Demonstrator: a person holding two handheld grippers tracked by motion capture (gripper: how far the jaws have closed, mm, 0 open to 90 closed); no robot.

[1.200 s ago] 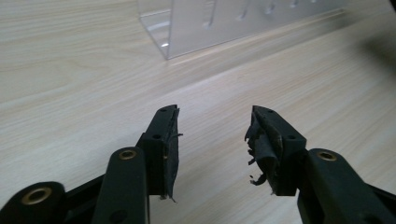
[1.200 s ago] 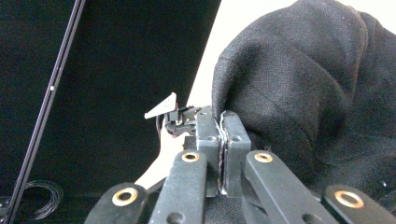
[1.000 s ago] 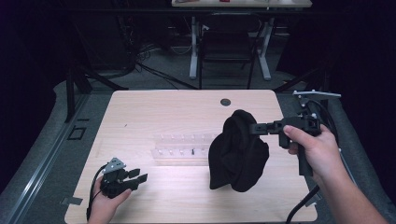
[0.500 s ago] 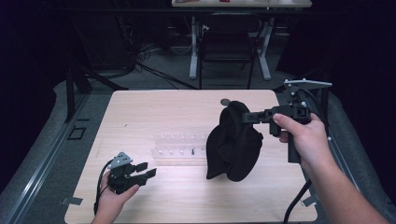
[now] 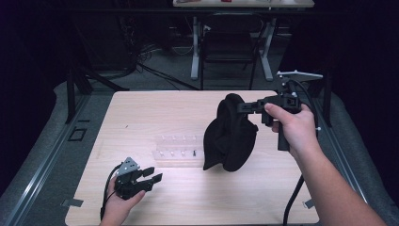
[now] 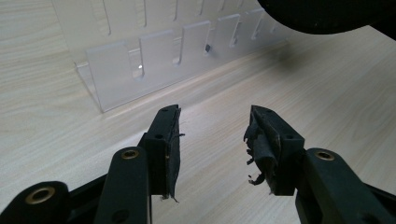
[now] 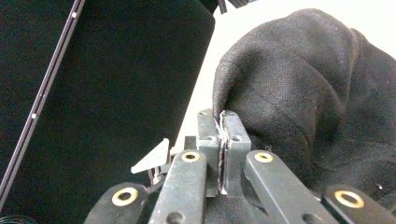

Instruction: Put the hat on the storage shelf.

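One tabletop point(image 5: 141, 108) of pale wood lies before me, and over its right half hangs one black cloth point(image 5: 230, 141), lifted by its top edge and drooping in loose folds, its lower end at or near the wood. It looks soft and light, limp enough to sag wherever it is not held, so I judge a hem or corner the best place to pinch, as bunched fabric may slip. One clear plastic rack point(image 5: 179, 150) with a row of slots sits mid-table, just left of the cloth. My right claw point(image 5: 243, 107) is clenched on a fold at the cloth's upper rim, the jaws pressed flat together with fabric between. My left claw point(image 5: 153, 174) rests low near the front left, jaws spread and empty, aimed toward the rack.
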